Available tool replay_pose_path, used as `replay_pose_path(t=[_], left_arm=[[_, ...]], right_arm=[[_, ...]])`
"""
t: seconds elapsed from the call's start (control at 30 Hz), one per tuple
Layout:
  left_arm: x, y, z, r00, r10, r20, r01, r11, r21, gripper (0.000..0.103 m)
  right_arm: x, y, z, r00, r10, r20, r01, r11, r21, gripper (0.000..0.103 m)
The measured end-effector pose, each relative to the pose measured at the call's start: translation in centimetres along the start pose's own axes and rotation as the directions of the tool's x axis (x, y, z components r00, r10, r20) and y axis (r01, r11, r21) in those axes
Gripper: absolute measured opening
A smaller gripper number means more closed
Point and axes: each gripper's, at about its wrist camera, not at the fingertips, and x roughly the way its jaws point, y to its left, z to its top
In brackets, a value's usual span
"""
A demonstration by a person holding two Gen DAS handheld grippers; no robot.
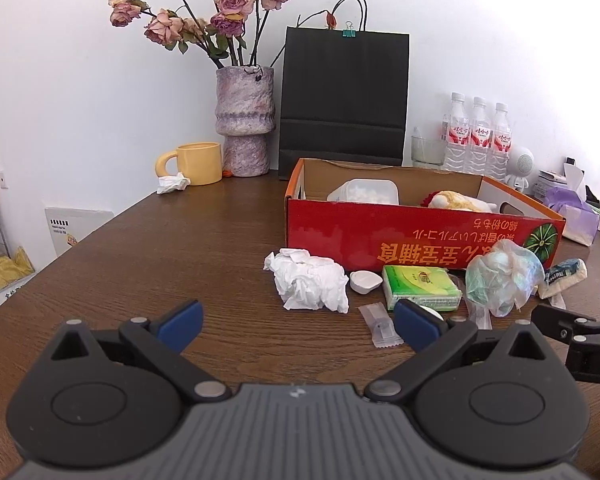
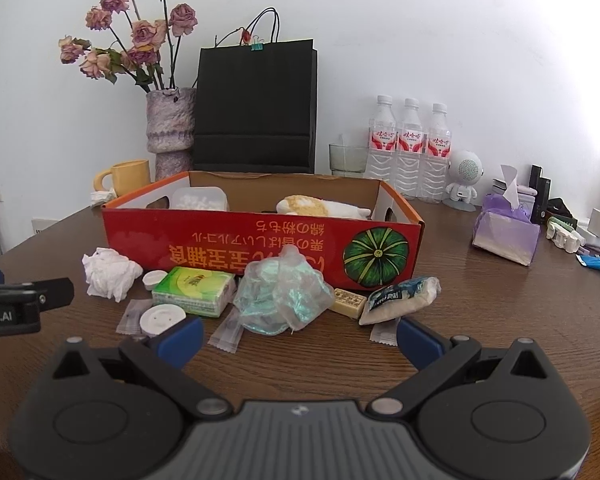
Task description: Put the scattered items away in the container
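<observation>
A red cardboard box (image 1: 412, 240) (image 2: 228, 248) stands open on the wooden table and holds a plastic tub (image 2: 198, 199) and a plush toy (image 2: 320, 206). In front of it lie a crumpled tissue (image 1: 308, 280) (image 2: 110, 274), a green tissue pack (image 1: 420, 286) (image 2: 194, 290), a crumpled clear bag (image 1: 500, 276) (image 2: 282, 292), a small white cap (image 1: 365, 281), a round white disc (image 2: 162, 320), a yellow bar (image 2: 348, 302) and a rice packet (image 2: 400, 298). My left gripper (image 1: 298, 324) is open, low before the tissue. My right gripper (image 2: 298, 340) is open before the bag.
A vase of dried roses (image 1: 246, 120), a yellow mug (image 1: 196, 162), a black paper bag (image 1: 342, 100), three water bottles (image 2: 410, 148), a glass (image 2: 346, 158) and a purple tissue pack (image 2: 506, 232) stand behind and right. Small clear sachets (image 2: 228, 330) lie near the bag.
</observation>
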Motion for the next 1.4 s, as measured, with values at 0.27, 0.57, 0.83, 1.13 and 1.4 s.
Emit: replay_pose_path(t=[0.27, 0.57, 0.83, 1.13, 1.4], left_arm=[[0.2, -0.8, -0.6, 1.0, 0.023, 0.006, -0.023, 0.999, 0.047, 0.103], [0.1, -0.8, -0.6, 0.999, 0.041, 0.012, -0.041, 0.998, 0.048, 0.103], [0.0, -1.1, -0.6, 0.998, 0.057, 0.023, -0.058, 0.996, 0.065, 0.103], [0.2, -1.2, -0.6, 0.997, 0.078, 0.007, -0.078, 0.995, 0.064, 0.103], [0.2, -1.2, -0.6, 0.997, 0.079, 0.005, -0.079, 0.995, 0.067, 0.103]], right_arm=[[0.2, 0.3, -0.4, 1.0, -0.011, 0.002, 0.011, 1.0, -0.016, 0.103], [0.2, 0.5, -0.6, 1.0, -0.008, 0.006, 0.008, 1.0, -0.025, 0.103], [0.2, 0.6, -0.6, 1.0, -0.005, 0.001, 0.005, 1.0, -0.029, 0.103], [0.2, 0.6, -0.6, 1.0, -0.006, -0.001, 0.006, 1.0, -0.03, 0.103], [0.2, 0.5, -0.7, 1.0, -0.003, 0.0, 0.003, 1.0, -0.024, 0.103]])
